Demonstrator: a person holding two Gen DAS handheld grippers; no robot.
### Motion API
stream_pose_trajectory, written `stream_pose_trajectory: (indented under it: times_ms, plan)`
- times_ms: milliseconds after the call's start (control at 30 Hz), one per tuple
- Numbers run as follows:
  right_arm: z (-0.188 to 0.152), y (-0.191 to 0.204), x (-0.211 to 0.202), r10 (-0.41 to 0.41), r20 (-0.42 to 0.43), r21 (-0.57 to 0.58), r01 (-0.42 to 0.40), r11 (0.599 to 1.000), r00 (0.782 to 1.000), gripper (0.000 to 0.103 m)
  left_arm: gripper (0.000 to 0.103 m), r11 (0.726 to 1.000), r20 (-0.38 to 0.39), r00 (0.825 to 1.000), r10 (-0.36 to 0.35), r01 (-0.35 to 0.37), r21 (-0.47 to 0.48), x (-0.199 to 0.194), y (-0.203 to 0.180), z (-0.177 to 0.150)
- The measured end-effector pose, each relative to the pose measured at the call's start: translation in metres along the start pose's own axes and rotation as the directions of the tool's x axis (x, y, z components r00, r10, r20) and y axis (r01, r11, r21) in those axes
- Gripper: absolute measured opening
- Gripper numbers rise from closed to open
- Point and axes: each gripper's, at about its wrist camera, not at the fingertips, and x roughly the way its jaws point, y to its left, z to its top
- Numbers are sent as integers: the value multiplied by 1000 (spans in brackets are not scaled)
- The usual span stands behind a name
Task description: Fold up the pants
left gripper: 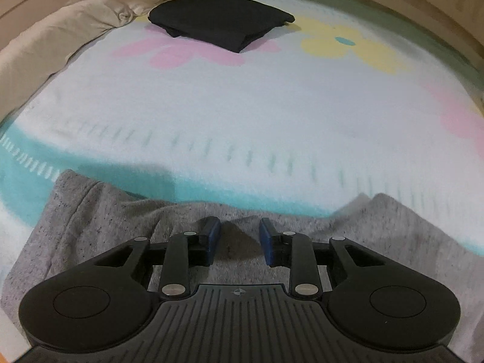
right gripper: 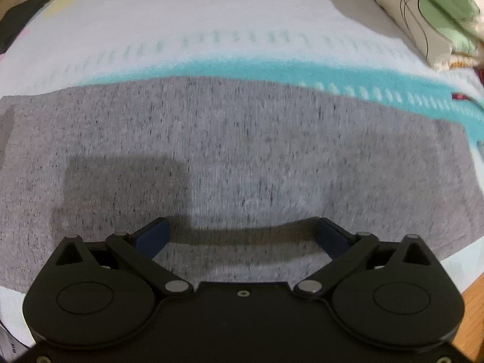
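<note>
The grey heathered pants [right gripper: 242, 157] lie spread on a white blanket [left gripper: 257, 115] that has a teal band along its near part and pink and yellow flowers printed farther off.

In the right wrist view the pants fill the middle as a wide, mostly flat panel. Their far edge runs just beside the teal band, their right edge slants down toward the near right corner, and a strip of blanket shows past it before a wooden floor [right gripper: 472, 311] begins. The right gripper [right gripper: 242, 236] hangs over this panel with its jaws spread wide; grey cloth lies under the gap, but the blue pads [right gripper: 154, 236] do not press on it.

In the left wrist view the pants [left gripper: 99, 220] are rumpled, with a raised fold at the right and a slanting edge at the left that leaves white blanket showing beside it. The left gripper [left gripper: 240, 242] sits over the wrinkled far edge with its jaws parted a little. A ridge of cloth rises between the blue fingers [left gripper: 213, 239], yet a gap shows on each side, so nothing is clamped.

Beyond the pants the blanket is open and bare across its middle. A folded black garment [left gripper: 220, 19] rests far off, well apart from the pants, near a beige pillow [left gripper: 75, 21] at the far left. Pale green and cream bedding [right gripper: 438, 9] is stacked at the far right edge of the blanket.
</note>
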Motion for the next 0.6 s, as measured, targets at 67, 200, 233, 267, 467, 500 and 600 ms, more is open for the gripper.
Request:
stream_pose_trajectory:
  times_ms: [67, 200, 233, 267, 467, 500, 600]
  plan:
    - [7, 6, -10, -26, 52, -31, 28, 999, 998, 82, 29, 1000, 5, 1000, 6, -6, 1, 5, 1, 3]
    - [19, 36, -40, -27, 256, -115, 58, 992, 966, 82, 29, 998, -12, 1000, 28, -29, -59, 9, 5, 10]
    - [22, 46, -45, 5, 289, -142, 38, 989, 957, 82, 29, 996, -19, 999, 27, -29, -82, 7, 6, 12]
    - [26, 58, -51, 54, 320, -178, 4, 984, 946, 82, 29, 995, -20, 999, 31, -33, -95, 5, 7, 15]
    - [56, 129, -64, 318, 351, -383, -175, 907, 880, 85, 30, 995, 46, 995, 90, -87, -57, -34, 10, 10]
    - [60, 142, -63, 351, 335, -409, -201, 890, 874, 87, 30, 996, 39, 996, 82, -80, -48, -36, 14, 6]
    - [78, 185, -49, 452, 282, -503, -271, 821, 846, 87, 30, 996, -7, 998, 60, -60, -73, -33, 28, -3]
